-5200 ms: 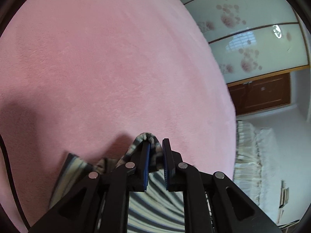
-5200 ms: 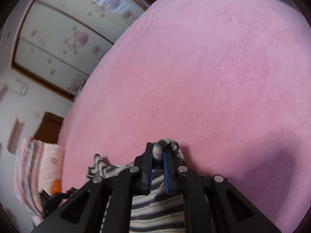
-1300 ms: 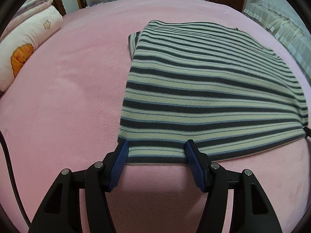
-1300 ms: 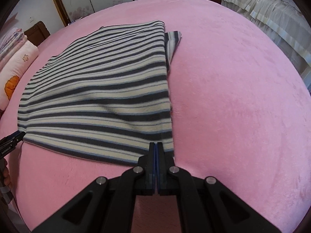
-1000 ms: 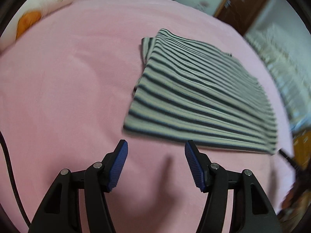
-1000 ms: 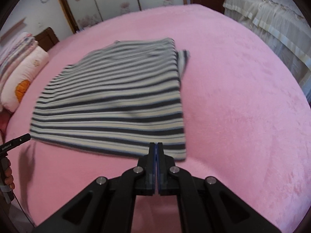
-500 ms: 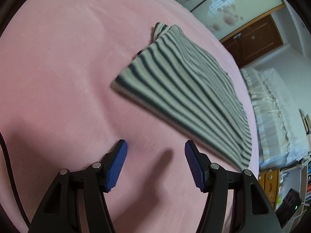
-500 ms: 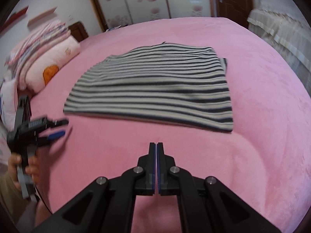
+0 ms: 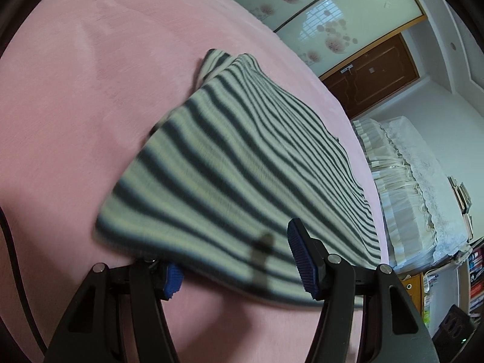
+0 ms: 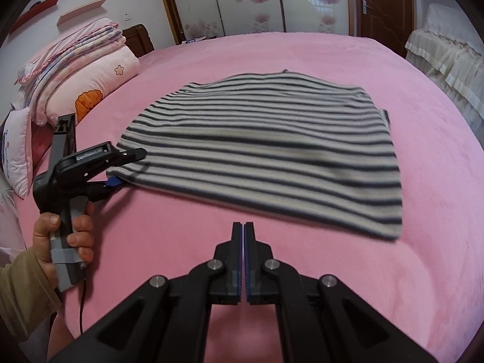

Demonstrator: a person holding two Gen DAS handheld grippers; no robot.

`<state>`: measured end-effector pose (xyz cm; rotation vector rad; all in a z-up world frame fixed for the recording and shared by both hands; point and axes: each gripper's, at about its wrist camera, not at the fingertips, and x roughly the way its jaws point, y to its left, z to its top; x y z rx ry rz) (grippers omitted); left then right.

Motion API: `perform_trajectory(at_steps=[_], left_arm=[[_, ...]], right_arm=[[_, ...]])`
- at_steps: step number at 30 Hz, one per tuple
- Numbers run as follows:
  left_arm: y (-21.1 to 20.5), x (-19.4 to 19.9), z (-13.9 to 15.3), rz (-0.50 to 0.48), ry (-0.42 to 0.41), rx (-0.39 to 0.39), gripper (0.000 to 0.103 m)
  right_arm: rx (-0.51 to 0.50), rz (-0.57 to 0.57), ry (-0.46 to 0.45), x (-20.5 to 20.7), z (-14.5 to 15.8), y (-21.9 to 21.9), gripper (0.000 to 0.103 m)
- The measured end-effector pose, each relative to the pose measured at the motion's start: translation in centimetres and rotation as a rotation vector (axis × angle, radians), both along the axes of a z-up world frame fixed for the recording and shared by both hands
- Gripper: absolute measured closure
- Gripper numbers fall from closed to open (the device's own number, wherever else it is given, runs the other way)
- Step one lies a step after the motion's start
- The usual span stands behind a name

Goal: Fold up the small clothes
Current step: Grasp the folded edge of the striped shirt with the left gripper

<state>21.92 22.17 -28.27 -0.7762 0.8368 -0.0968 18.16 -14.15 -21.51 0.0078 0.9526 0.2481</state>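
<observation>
A folded garment with dark and cream stripes (image 9: pixel 248 163) (image 10: pixel 266 145) lies flat on the pink bed cover (image 10: pixel 302 51). My left gripper (image 9: pixel 234 260) (image 10: pixel 127 168) is open at the garment's left near corner. One blue pad (image 9: pixel 173 278) sits under the cloth edge and the other finger (image 9: pixel 299 254) stands above it, so the edge lies between the jaws without being pressed. My right gripper (image 10: pixel 243 227) is shut on nothing and hovers over bare cover a little in front of the garment's near edge.
A person's hand (image 10: pixel 60 236) in an olive sleeve holds the left gripper's handle, and a cable trails from it. Pink pillows and folded blankets (image 10: pixel 90 81) are stacked at the left. A cream-covered bed (image 10: pixel 447 60) stands at the right, with wardrobe doors (image 10: pixel 248 0) behind.
The left gripper has dropped and come in to the garment's corner, so its jaws now straddle the edge. The right gripper, still shut, has drawn back from the garment.
</observation>
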Motion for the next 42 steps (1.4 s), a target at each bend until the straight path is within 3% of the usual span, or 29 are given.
perform_trajectory(at_steps=[6,8,10,12,15,21,24,34,42], left_arm=[[0.3,2.0,0.2,0.011,-0.019,0.005,0.046],[0.5,1.9,0.1,0.037,-0.018,0.002,0.057],[0.9,1.6,-0.4,0.066,-0.01,-0.007,0.091],[1.4,1.2,-1.0,0.092,-0.028,-0.068,0.095],[0.9,0.8,-0.5,0.102,-0.06,-0.039,0.096],[-1.5,0.0,2.7,0.114,-0.145,0.186,0.097],[-2.2,-0.3,4.0,0.117,-0.172,0.257,0.097],[-2.7,-0.4,5.9,0.107,-0.213,0.317,0.098],[-4.6,-0.3,8.0,0.085,-0.262,0.396,0.098]], right_arm=[[-0.011,0.013,-0.028,2.7,0.0,1.4,0.103],[-0.007,0.01,-0.035,3.6,0.0,1.8,0.103],[-0.006,0.01,-0.037,4.3,-0.1,1.9,0.103],[-0.005,0.012,-0.04,5.0,-0.2,2.2,0.103],[-0.01,0.01,-0.04,6.0,-0.1,2.6,0.103],[-0.052,-0.007,-0.03,8.9,0.0,2.9,0.103],[-0.062,-0.021,-0.01,11.5,-0.2,2.9,0.103],[-0.041,-0.061,0.04,19.7,-1.6,3.7,0.103],[-0.094,-0.021,0.141,21.1,-6.1,4.8,0.103]])
